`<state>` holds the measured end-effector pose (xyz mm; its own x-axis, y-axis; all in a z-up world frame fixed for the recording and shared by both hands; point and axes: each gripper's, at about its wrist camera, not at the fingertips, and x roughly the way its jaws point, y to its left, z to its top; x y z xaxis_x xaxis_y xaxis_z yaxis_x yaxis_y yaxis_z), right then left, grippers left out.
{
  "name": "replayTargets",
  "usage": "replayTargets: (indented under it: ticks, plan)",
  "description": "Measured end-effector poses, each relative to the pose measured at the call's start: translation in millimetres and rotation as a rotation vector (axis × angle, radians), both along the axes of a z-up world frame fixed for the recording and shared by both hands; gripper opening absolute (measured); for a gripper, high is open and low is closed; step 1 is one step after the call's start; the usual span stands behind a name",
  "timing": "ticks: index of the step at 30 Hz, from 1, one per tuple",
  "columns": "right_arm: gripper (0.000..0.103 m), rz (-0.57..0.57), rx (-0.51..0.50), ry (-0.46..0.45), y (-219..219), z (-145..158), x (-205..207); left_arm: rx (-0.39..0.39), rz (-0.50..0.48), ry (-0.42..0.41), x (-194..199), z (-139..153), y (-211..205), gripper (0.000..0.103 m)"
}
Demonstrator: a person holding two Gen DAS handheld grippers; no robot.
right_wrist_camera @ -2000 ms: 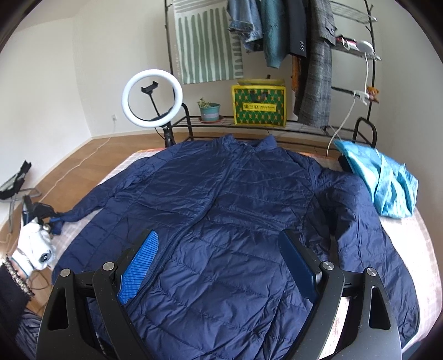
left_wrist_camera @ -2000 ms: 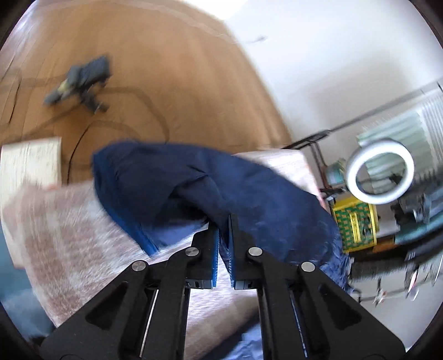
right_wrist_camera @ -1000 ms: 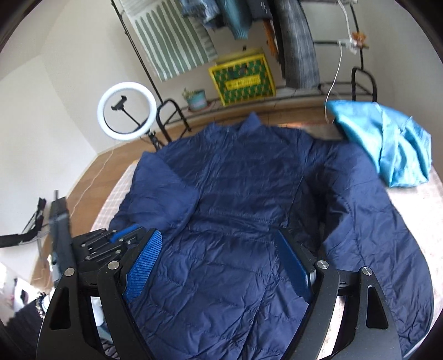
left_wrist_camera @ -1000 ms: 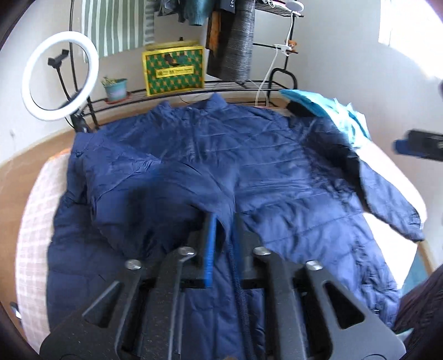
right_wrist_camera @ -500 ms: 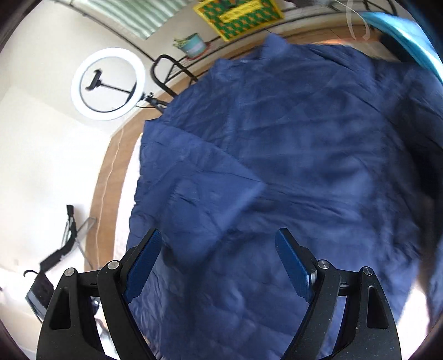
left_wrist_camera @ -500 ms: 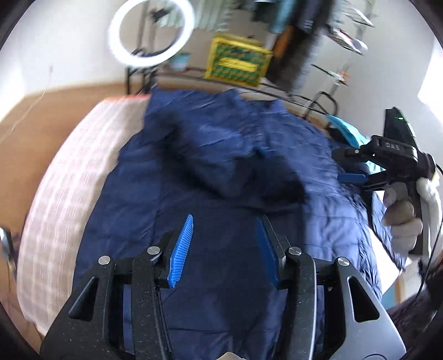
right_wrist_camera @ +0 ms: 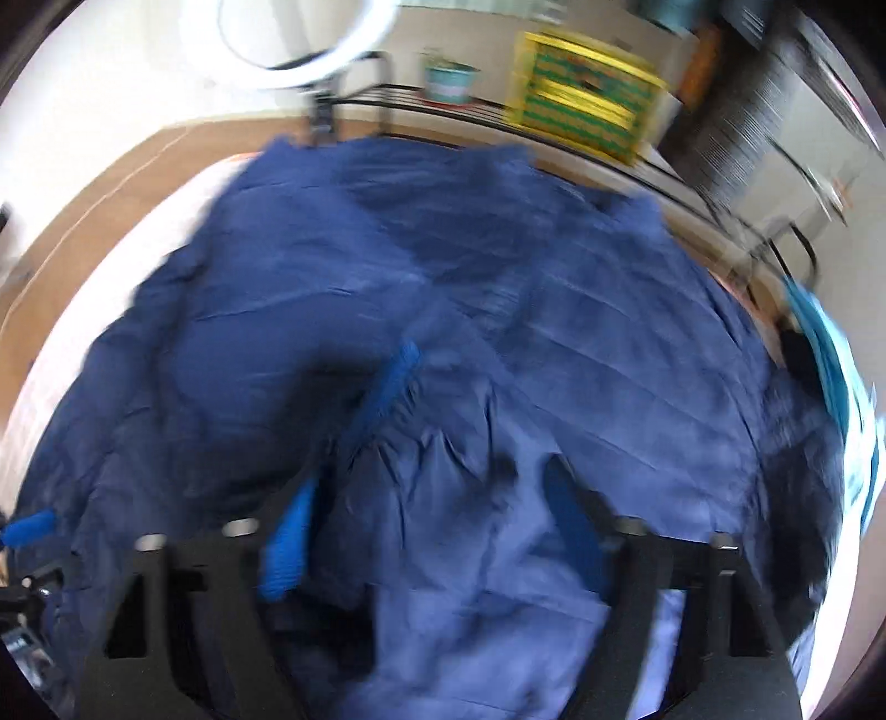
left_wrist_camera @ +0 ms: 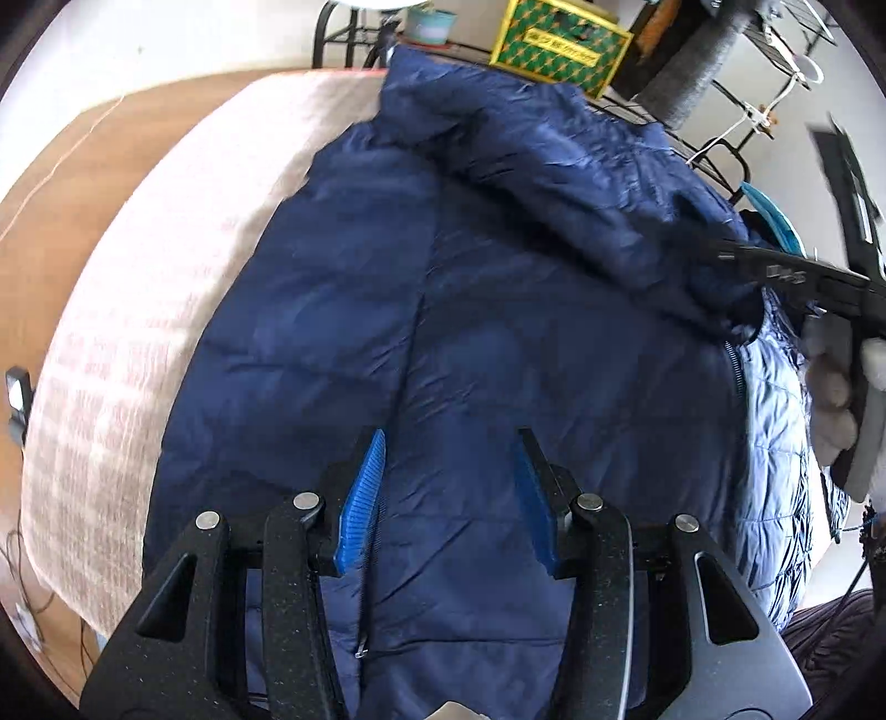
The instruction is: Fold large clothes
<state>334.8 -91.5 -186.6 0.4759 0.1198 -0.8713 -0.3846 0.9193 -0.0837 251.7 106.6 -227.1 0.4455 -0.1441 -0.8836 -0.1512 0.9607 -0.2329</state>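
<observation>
A large navy quilted jacket [left_wrist_camera: 498,310] lies spread on the bed, its left sleeve folded across the chest. My left gripper [left_wrist_camera: 448,487] is open and empty, hovering just over the jacket's lower front beside the zipper. In the blurred right wrist view the jacket [right_wrist_camera: 581,343] fills the frame, and my right gripper [right_wrist_camera: 432,531] is open with a raised fold of jacket fabric between its fingers. The right gripper's body and the gloved hand holding it also show at the right edge of the left wrist view [left_wrist_camera: 819,288].
The bed has a pale checked cover [left_wrist_camera: 127,310] showing left of the jacket. A black clothes rack with a yellow-green box [left_wrist_camera: 559,44] and a plant pot [left_wrist_camera: 432,25] stands behind the bed. A turquoise garment [right_wrist_camera: 836,365] lies at the right. A ring light [right_wrist_camera: 299,50] stands back left.
My left gripper has let go of the sleeve, opened, and dropped closer to the jacket's lower front. My right gripper has swung down low over the jacket, with fabric now between its fingers.
</observation>
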Motion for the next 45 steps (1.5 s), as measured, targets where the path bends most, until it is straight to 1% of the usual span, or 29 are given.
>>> replayTargets:
  ticks: [1, 2, 4, 5, 7, 8, 11, 13, 16, 18, 19, 20, 23, 24, 28, 29, 30, 31, 32, 33, 35, 36, 37, 39, 41, 43, 45]
  plan:
    - [0.06, -0.048, 0.024, 0.013, -16, 1, 3, 0.002, 0.009, 0.005, -2, -2, 2, 0.049]
    - [0.06, -0.124, 0.052, 0.021, -44, 3, 6, 0.001, 0.014, 0.009, -3, -4, 2, 0.049]
    - [0.06, -0.233, 0.078, 0.043, -90, 5, 6, 0.002, 0.011, 0.018, -4, -7, 3, 0.049]
    - [0.06, -0.264, 0.099, 0.056, -106, 5, 5, 0.005, 0.008, 0.018, -4, -7, 3, 0.049]
    - [0.062, -0.308, 0.183, 0.092, -144, 8, 1, 0.011, -0.004, 0.015, -5, -7, 0, 0.049]
    - [0.062, -0.323, 0.205, 0.094, -156, 11, 0, 0.016, -0.006, 0.015, -5, -7, -1, 0.049]
    - [0.063, -0.323, 0.26, 0.116, -171, 15, 2, 0.008, -0.008, 0.02, -5, -8, -3, 0.049]
    - [0.066, -0.31, 0.346, 0.182, -165, 12, 6, 0.008, -0.007, 0.021, -3, -8, -3, 0.049]
    - [0.07, -0.338, 0.459, 0.262, -169, 7, 3, 0.012, -0.007, 0.028, 0, -10, -4, 0.049]
    - [0.07, -0.377, 0.595, 0.358, -183, -3, -2, 0.011, -0.006, 0.033, 1, -11, -4, 0.049]
    - [0.07, -0.385, 0.64, 0.389, -190, -6, -5, 0.01, -0.005, 0.034, 1, -12, -4, 0.049]
    - [0.07, -0.393, 0.685, 0.405, -200, -6, -12, 0.007, -0.004, 0.033, 1, -12, -4, 0.049]
    - [0.07, -0.403, 0.733, 0.396, -215, -3, -16, 0.003, 0.001, 0.036, 2, -12, -4, 0.049]
    - [0.07, -0.405, 0.731, 0.392, -215, -4, -11, 0.002, 0.001, 0.036, 3, -12, -5, 0.049]
    - [0.07, -0.411, 0.628, 0.422, -197, -20, 5, 0.009, -0.006, 0.035, 6, -11, -10, 0.049]
    - [0.068, -0.407, 0.619, 0.437, -191, -27, 9, 0.013, -0.009, 0.035, 7, -11, -10, 0.049]
    - [0.062, -0.392, 0.604, 0.436, -184, -30, 12, 0.02, -0.012, 0.035, 7, -11, -11, 0.049]
    - [0.03, -0.377, 0.582, 0.426, -181, -30, 15, 0.023, -0.014, 0.036, 7, -11, -12, 0.049]
    - [0.007, -0.348, 0.529, 0.41, -172, -30, 20, 0.022, -0.014, 0.039, 7, -13, -11, 0.049]
    - [0.007, -0.311, 0.471, 0.392, -164, -28, 24, 0.02, -0.012, 0.041, 8, -13, -11, 0.049]
    - [0.005, -0.263, 0.366, 0.32, -149, -22, 35, 0.017, -0.01, 0.043, 9, -14, -10, 0.049]
    - [0.005, -0.238, 0.291, 0.262, -141, -17, 43, 0.018, -0.01, 0.043, 9, -14, -11, 0.049]
    - [0.005, -0.219, 0.239, 0.215, -136, -12, 50, 0.022, -0.011, 0.042, 10, -14, -11, 0.049]
    - [0.005, -0.192, 0.159, 0.124, -127, 0, 72, 0.034, -0.014, 0.042, 11, -15, -13, 0.049]
    - [0.005, -0.189, 0.149, 0.093, -124, 5, 94, 0.045, -0.017, 0.042, 12, -15, -16, 0.049]
    - [0.005, -0.19, 0.181, 0.098, -123, 5, 113, 0.049, -0.016, 0.043, 15, -16, -17, 0.049]
    - [0.005, -0.185, 0.2, 0.109, -113, -4, 122, 0.043, -0.012, 0.044, 18, -15, -19, 0.049]
